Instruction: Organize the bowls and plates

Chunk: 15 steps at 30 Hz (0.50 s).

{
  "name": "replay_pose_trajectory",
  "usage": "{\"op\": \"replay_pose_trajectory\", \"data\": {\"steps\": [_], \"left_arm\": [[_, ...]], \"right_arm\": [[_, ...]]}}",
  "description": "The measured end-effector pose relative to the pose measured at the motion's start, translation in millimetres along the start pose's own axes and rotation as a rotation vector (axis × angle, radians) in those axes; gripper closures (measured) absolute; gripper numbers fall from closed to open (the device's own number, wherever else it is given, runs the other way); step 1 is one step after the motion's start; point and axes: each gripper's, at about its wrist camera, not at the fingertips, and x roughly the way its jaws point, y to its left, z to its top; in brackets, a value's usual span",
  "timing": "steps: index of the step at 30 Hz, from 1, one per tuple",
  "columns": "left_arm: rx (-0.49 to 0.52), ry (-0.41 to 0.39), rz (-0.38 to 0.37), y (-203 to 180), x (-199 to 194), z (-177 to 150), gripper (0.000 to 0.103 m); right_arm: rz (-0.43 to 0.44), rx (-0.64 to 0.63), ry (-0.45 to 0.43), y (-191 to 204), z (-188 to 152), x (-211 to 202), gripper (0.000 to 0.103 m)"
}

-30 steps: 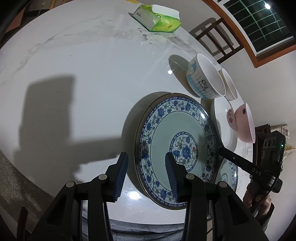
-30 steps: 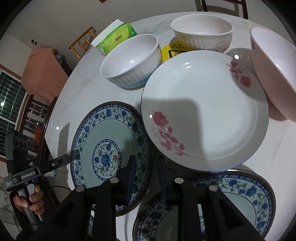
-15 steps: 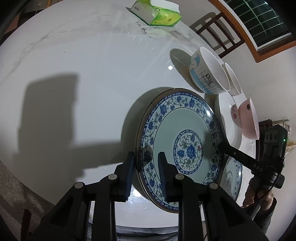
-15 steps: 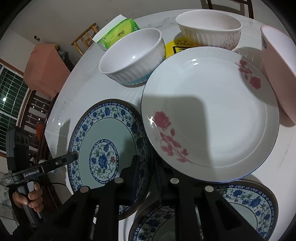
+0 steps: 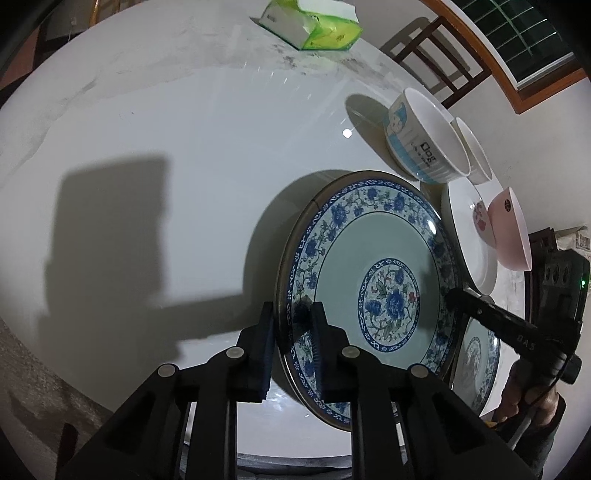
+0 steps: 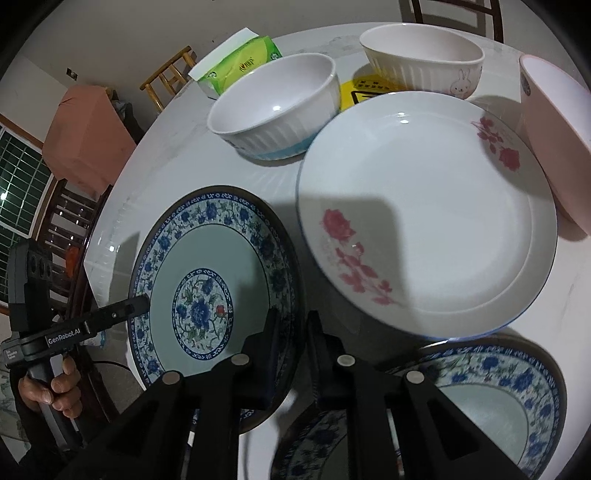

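A blue floral plate (image 5: 373, 280) is held between both grippers, lifted off the round white table (image 5: 184, 155). My left gripper (image 5: 293, 325) is shut on its near rim. My right gripper (image 6: 291, 332) is shut on the opposite rim of the same plate (image 6: 207, 284). A second blue floral plate (image 6: 480, 406) lies at the lower right, partly under my right gripper. A white plate with pink roses (image 6: 424, 221) lies beside it. A white ribbed bowl (image 6: 277, 103), a rabbit bowl (image 6: 421, 55) and a pink bowl (image 6: 554, 147) stand behind.
A green tissue pack (image 5: 314, 26) lies at the table's far edge. A yellow sticker (image 6: 365, 90) shows between the bowls. Wooden chairs (image 5: 436, 48) stand around the table. A peach-covered object (image 6: 88, 140) stands off the table.
My left gripper closed from open onto the blue plate's rim. My right gripper tightened on the opposite rim. The plate has risen and tilted off the table.
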Motion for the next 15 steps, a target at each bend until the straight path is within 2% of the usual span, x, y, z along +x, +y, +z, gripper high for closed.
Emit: {"op": "replay_pose_trajectory", "data": {"steps": [15], "left_arm": [[0.025,-0.081,0.061,25,-43,9,0.088]], "right_arm": [[0.032,0.017,-0.041,50,-11,9,0.089]]}}
